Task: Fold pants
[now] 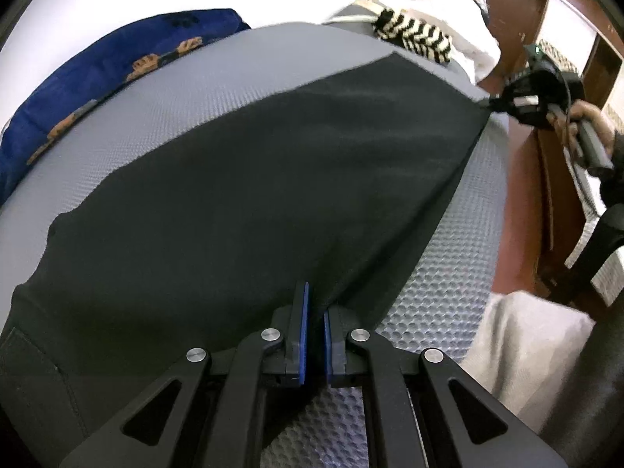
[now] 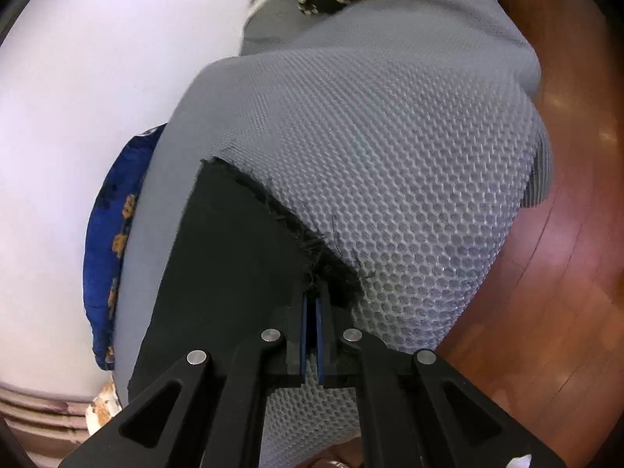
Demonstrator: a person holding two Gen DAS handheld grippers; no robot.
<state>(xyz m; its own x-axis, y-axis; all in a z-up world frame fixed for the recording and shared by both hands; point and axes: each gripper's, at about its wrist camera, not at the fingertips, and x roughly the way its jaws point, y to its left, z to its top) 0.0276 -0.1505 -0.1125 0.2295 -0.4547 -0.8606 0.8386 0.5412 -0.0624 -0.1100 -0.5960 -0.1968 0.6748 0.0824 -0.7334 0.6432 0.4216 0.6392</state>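
Note:
Black pants (image 1: 241, 202) lie spread flat along a grey honeycomb-textured mattress (image 1: 202, 89). My left gripper (image 1: 316, 304) is shut on the near edge of the pants, its blue pads pinching the fabric. At the far right of the left wrist view my right gripper (image 1: 493, 102), held by a hand (image 1: 585, 117), grips the leg's far corner. In the right wrist view the right gripper (image 2: 312, 296) is shut on the frayed hem (image 2: 280, 214) of the pants (image 2: 234, 257), which lies on the mattress (image 2: 390, 136).
A blue patterned cloth (image 1: 117, 62) lies along the mattress's far side by the white wall. A black-and-cream striped knit (image 1: 413, 35) and white bedding (image 1: 448, 11) sit at the mattress end. Wooden floor (image 2: 565, 253) runs along the right edge. A beige cloth (image 1: 518, 351) lies nearby.

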